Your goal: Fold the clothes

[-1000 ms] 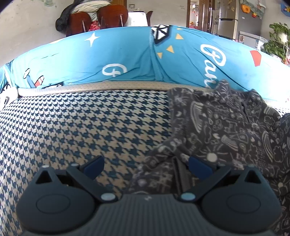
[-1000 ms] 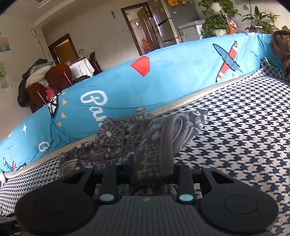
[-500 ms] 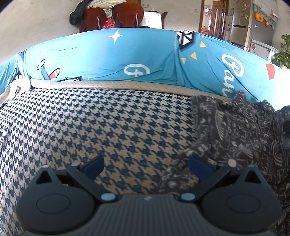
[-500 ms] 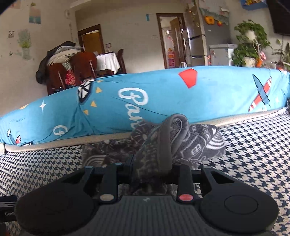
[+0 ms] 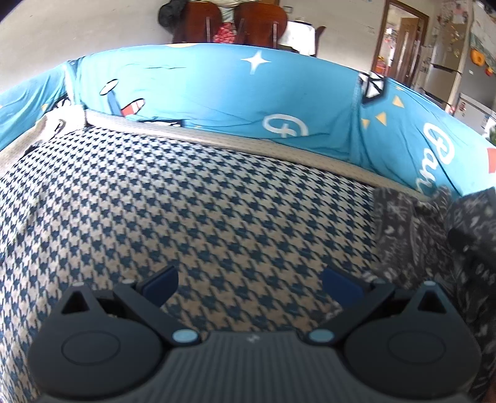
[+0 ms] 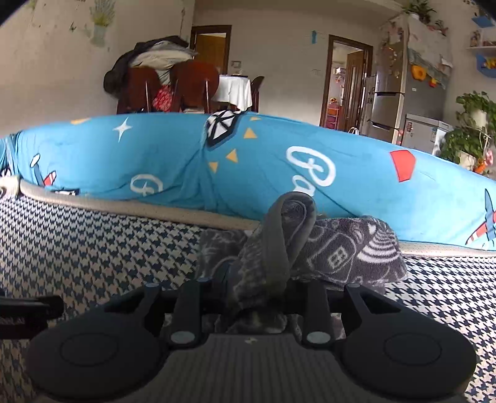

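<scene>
Left wrist view: 1 left gripper (image 5: 250, 283) is seen over 1 houndstooth-covered cushion (image 5: 192, 210), its 2 blue-padded fingers (image 5: 159, 282) spread wide with only the checked fabric showing between them; nothing is gripped. 1 dark patterned garment (image 5: 412, 235) is bunched at the right edge, lying on the cushion close beside the right-hand finger, whether touching cannot be told. Part of 1 black device (image 5: 465, 241) is seen against the garment at the far right, blurred. The cushion is bounded at the back by 1 blue printed cover (image 5: 217, 93) with stars and lettering. Beyond it, 2 brown chairs (image 5: 223, 21) and 1 open doorway (image 5: 403, 46) are visible.

Right wrist view: 1 right gripper (image 6: 257, 297) is shown with its jaws closed on a thick fold of the same garment (image 6: 341, 245), which is pinched between the 2 fingers and rises in 1 rolled hump directly ahead of the lens, blocking the middle of the view. The rest of the garment is spread on the cushion (image 6: 93, 248) behind and to the right, close to the blue cover (image 6: 173, 155). In the background, 2 chairs (image 6: 173, 90) piled with clothing, 1 white-clothed table (image 6: 232, 91), 2 doorways, 1 silver fridge (image 6: 387, 105) and 1 potted plant (image 6: 471, 124) are seen. 1 black object (image 6: 28, 313) juts in at the left edge.
</scene>
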`<state>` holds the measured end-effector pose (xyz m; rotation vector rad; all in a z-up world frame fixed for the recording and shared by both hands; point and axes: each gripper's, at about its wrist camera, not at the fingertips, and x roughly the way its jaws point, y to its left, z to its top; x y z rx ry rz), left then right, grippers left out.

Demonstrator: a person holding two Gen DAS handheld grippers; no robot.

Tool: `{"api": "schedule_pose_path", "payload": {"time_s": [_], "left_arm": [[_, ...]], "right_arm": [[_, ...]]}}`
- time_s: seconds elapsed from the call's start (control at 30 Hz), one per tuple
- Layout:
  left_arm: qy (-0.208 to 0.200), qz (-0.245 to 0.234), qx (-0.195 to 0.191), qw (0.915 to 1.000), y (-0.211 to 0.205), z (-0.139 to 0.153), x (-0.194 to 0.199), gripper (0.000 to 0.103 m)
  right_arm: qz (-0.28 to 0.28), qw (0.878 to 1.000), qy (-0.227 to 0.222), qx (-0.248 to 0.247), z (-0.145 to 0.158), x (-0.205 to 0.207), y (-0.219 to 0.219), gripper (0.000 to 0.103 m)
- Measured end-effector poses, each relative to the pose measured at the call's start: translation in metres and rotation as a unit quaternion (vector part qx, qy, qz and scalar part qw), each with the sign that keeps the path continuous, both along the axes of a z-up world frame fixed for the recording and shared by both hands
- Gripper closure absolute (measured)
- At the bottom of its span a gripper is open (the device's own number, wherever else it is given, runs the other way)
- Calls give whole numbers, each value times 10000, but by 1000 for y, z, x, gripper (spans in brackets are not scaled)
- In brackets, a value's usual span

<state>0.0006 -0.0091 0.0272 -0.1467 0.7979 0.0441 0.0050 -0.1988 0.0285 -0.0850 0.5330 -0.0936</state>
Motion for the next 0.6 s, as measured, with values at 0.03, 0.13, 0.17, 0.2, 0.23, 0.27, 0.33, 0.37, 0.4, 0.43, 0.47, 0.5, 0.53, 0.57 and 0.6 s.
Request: {"api": "schedule_pose_path", "payload": {"time_s": [0.03,0.13,0.17,0.2,0.23,0.27,0.33,0.37,0.4,0.43,0.47,0.5,0.53,0.57,0.6], "left_arm": [[5,51,-21,10000,4,0,0,0],[21,196,-88,9998,14,1,1,0],[28,235,-118,9997,17,2,2,0],[34,266,-145,9995,19,2,2,0],[37,280,-166,9995,20,2,3,0],[41,294,-186,9994,21,2,3,0],[45,317,-221,9992,23,3,4,0],[38,315,-214,9993,23,3,5,0],[30,315,-207,9993,23,3,5,0],[22,320,-208,9993,23,3,5,0],[12,327,-227,9992,23,4,6,0],[3,334,-246,9991,23,5,6,0],[-10,339,-264,9991,23,5,7,0],[-30,341,-275,9990,22,6,7,0],[-53,340,-273,9990,22,7,7,0]], "right_arm": [[49,9999,78,-52,-4,4,5,73],[209,9989,361,-192,-19,14,21,73],[288,9981,488,-242,-25,18,26,72],[313,9976,549,-281,-30,21,30,71],[316,9977,529,-287,-33,22,33,67],[360,9976,534,-236,-33,22,34,64],[450,9974,544,-134,-34,24,35,49],[494,9972,549,-82,-34,24,36,46],[500,9972,553,27,-32,24,33,43],[507,9971,556,136,-29,23,30,43],[513,9968,560,244,-27,23,28,43],[520,9964,563,353,-25,22,25,43],[525,9959,566,466,-22,21,21,43],[546,9951,559,612,-18,19,17,43],[568,9940,551,757,-14,17,13,43]]}}
